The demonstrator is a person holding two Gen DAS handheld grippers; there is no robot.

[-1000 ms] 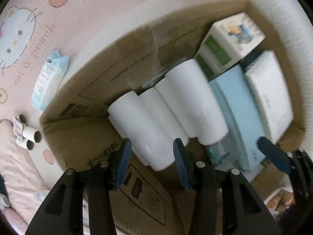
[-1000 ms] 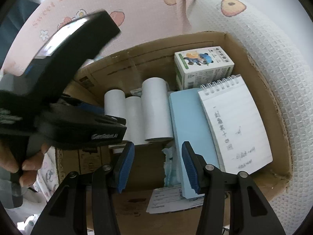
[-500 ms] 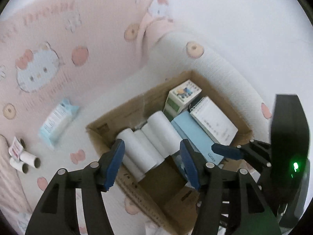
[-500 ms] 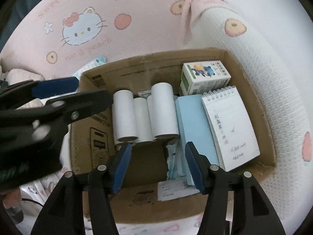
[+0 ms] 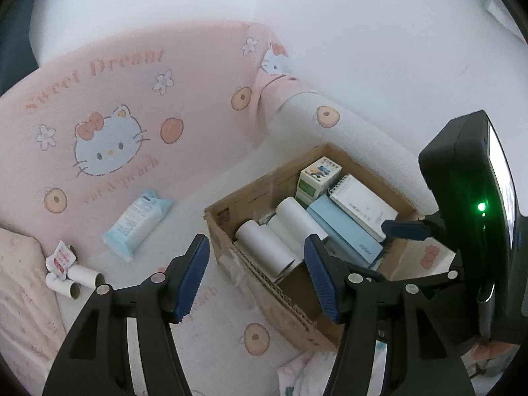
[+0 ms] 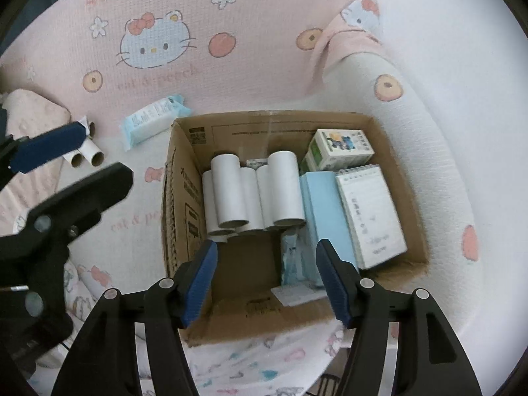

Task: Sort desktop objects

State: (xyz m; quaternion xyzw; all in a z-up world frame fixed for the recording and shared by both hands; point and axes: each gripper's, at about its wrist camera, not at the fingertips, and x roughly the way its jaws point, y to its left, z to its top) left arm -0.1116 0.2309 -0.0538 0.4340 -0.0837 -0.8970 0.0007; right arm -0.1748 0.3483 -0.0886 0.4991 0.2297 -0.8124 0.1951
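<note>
Several white paper tubes (image 6: pixel 254 194) lay stacked on their sides in the left part of the cardboard box (image 6: pixel 184 151), their long axes parallel and their open ends turned toward the right-wrist camera. Right of them a pale blue book (image 6: pixel 326 211) and a spiral notepad (image 6: pixel 369 214) lay flat, their long sides running the same way as the tubes, with a small green-and-white carton (image 6: pixel 340 151) at the far right corner. A crumpled blue packet (image 6: pixel 292 260) sat near the front wall, though blur kept it from being identified further.

Outside the box, on the pink cartoon-cat bedsheet (image 6: pixel 155 46), a light blue tissue pack (image 6: pixel 153 122) lay just beside the box's far left corner. Farther left, two or three more tubes (image 5: pixel 77 282) rested together with open ends showing, one wearing a red-and-white label.

Both claws stood open and held nothing. The left claw (image 5: pixel 255 279) hung above the box's left wall; the right claw (image 6: pixel 267 280) hung over the box's bare front floor, with the left claw's black frame crossing its view at the left.
</note>
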